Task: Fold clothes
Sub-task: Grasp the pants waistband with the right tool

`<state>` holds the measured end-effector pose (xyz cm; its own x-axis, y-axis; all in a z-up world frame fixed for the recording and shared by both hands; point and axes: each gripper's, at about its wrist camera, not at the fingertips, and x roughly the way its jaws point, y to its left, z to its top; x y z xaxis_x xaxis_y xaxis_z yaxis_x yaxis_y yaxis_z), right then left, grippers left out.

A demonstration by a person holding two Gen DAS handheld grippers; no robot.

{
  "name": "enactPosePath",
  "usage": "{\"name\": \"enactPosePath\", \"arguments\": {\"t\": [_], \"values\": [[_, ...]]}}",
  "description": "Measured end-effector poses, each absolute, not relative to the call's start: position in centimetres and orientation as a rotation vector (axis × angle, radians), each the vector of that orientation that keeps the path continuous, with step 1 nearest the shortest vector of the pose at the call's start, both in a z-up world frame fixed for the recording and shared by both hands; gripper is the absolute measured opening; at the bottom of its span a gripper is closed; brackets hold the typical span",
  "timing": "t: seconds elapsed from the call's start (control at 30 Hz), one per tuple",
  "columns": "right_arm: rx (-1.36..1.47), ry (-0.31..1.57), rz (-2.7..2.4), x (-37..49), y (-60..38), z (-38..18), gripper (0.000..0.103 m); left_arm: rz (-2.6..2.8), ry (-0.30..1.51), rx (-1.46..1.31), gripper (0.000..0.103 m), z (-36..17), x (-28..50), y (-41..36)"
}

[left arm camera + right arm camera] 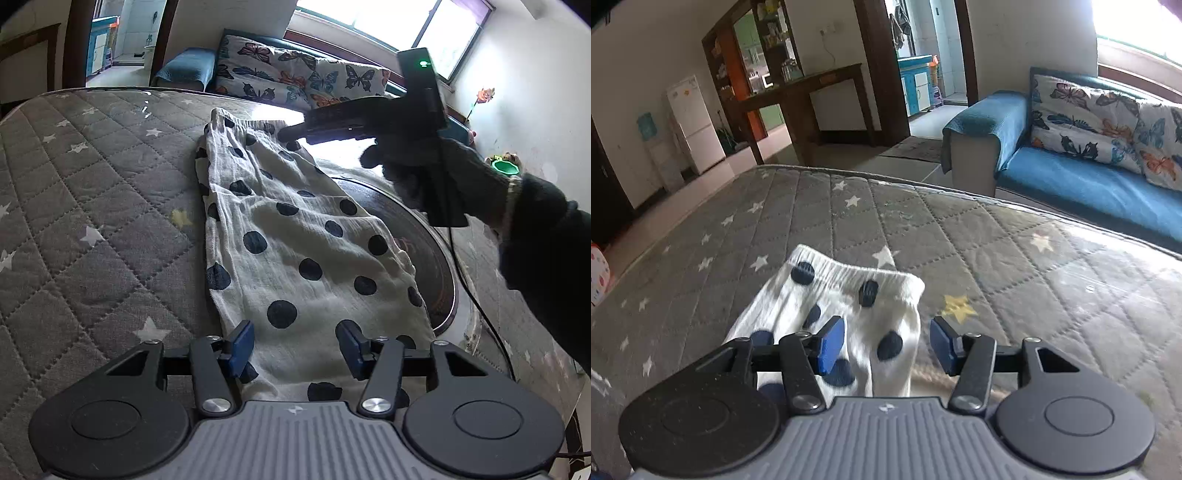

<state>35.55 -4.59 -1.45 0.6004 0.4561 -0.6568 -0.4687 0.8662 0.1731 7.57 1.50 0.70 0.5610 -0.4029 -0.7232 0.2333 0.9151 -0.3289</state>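
The polka-dot garment lies on the quilted bed, folded lengthwise into a narrow strip. Left hand-held gripper and right hand-held gripper stand partly open, empty, at opposite ends. Remaining, probably: crosswise folds

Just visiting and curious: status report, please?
Left tongs open, right tongs open. Polka-dot garment flat on the quilted mat, unheld. Nothing in the way.

My left gripper has blue pads on black arms with silver screws (ribbed grey housing behind); beyond it, my right hand wears a dark knit glove.
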Motion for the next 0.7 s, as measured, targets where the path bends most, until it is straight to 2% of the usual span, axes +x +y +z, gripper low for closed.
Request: {"name": "enactPosePath", "arguments": {"t": [0.33,0.57,0.7], "values": [[-0.016,0.735,0.552,36.8,-3.7,-2.6,0.051,-0.377,0.898,-0.217,0.057,0.6,7.8,1.5],[-0.023,0.73,0.559,36.7,-3.2,-2.6,0.018,-0.378,0.896,-0.214,0.059,0.7,7.8,1.4],[0.04,0.744,0.568,36.8,-3.8,-2.3,0.014,-0.377,0.897,-0.216,0.059,0.6,7.8,1.3]]}}
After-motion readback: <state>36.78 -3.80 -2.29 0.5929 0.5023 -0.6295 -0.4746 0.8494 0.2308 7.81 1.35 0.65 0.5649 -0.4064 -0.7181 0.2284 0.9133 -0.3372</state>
